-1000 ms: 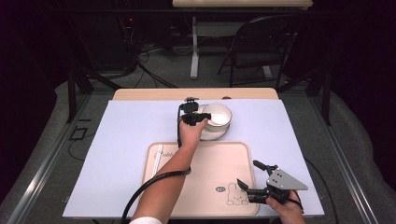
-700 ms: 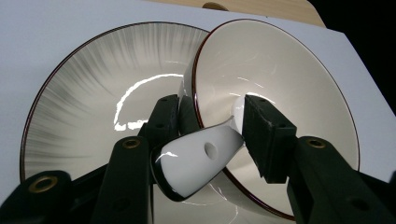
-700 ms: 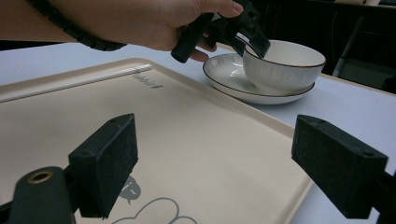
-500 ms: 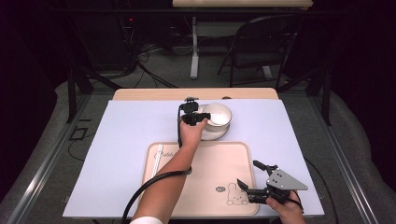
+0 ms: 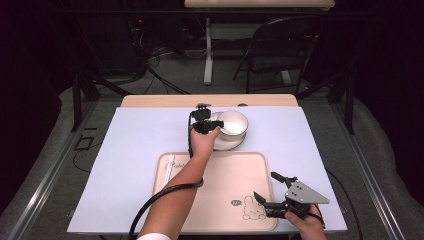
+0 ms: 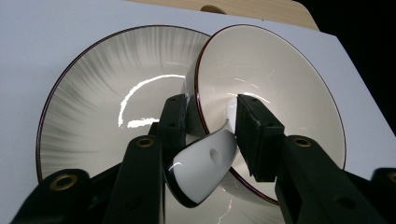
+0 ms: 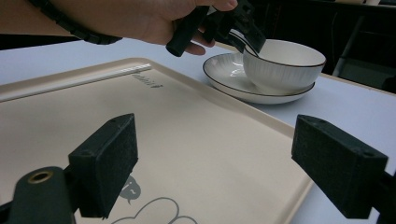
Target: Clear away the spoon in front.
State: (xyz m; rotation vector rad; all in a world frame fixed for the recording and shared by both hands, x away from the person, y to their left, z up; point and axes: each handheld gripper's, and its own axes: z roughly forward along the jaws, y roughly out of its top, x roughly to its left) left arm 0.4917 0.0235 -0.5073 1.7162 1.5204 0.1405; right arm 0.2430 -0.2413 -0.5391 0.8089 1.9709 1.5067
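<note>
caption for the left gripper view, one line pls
Left gripper closing on white spoon at rim of bowl on plate.

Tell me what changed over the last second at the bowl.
The left tool has just been closing its jaws around the white spoon at the bowl; whether they grip it yet is unclear. Both hands, plate, tray and open right tool stayed put.

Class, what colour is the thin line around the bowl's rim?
Dark reddish-brown, edging the cream bowl; clearest in the left gripper view.
</note>
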